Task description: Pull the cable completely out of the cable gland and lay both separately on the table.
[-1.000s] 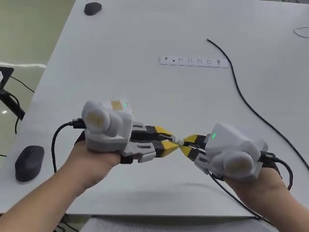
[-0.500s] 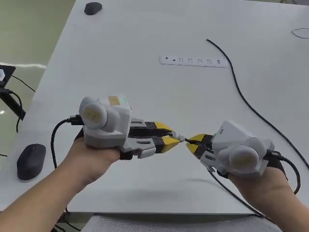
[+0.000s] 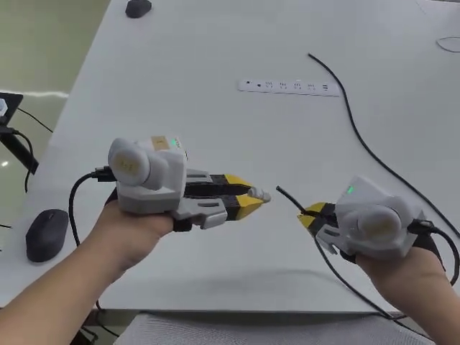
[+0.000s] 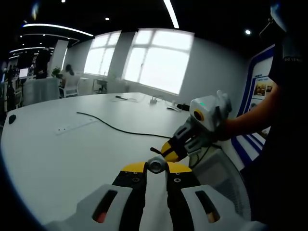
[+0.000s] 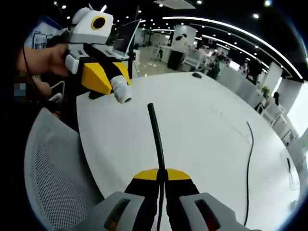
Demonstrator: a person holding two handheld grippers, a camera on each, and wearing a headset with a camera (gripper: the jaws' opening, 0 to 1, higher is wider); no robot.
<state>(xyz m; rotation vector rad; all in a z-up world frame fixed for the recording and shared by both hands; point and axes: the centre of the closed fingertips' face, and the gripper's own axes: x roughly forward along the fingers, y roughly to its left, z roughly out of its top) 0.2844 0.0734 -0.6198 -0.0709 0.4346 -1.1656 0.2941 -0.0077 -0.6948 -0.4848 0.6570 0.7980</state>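
The wide white bench (image 3: 215,57) lies below both your tongs. Your right tongs (image 5: 161,174) are clamped tight on the thin black cable (image 5: 155,127). Its short free end sticks out ahead of their yellow tips, pointing toward the left tongs (image 3: 248,198) but stopping short of them. Those are closed almost fully, pinching the small pale grey plastic cable gland (image 5: 122,92) at their very tips, just beyond the cable's end and not touching it.
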